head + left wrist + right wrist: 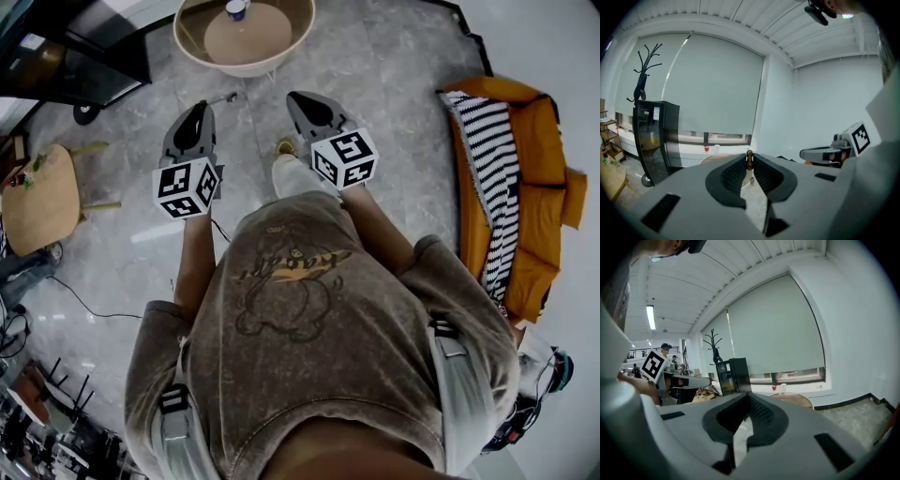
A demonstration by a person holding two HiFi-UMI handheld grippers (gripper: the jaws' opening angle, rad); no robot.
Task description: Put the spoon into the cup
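Your left gripper (749, 158) is clamped on the spoon (749, 161). Its jaws pinch together at the tips around a slim handle, and a small dark-brown beaded knob pokes up just past them. From the head view, the part of the spoon that sticks out is a thin, pale stick with a darker end. It points toward about 2 o'clock from the jaw tips and hangs over the grey marbled floor (394, 66).

The cup (236, 9) sits at 12 o'clock in the head view, on the round table (192, 42). It is small and white with a blue top, and it lies well apart from the spoon, at roughly 12 o'clock from it.

Your right gripper (748, 395) is at 3 o'clock of the left one. Its jaws are together at the tips with nothing between them.

An orange sofa (544, 178) with a striped cloth (487, 159) draped over it stands at 3 o'clock. A small wooden table (37, 202) is at 9 o'clock.
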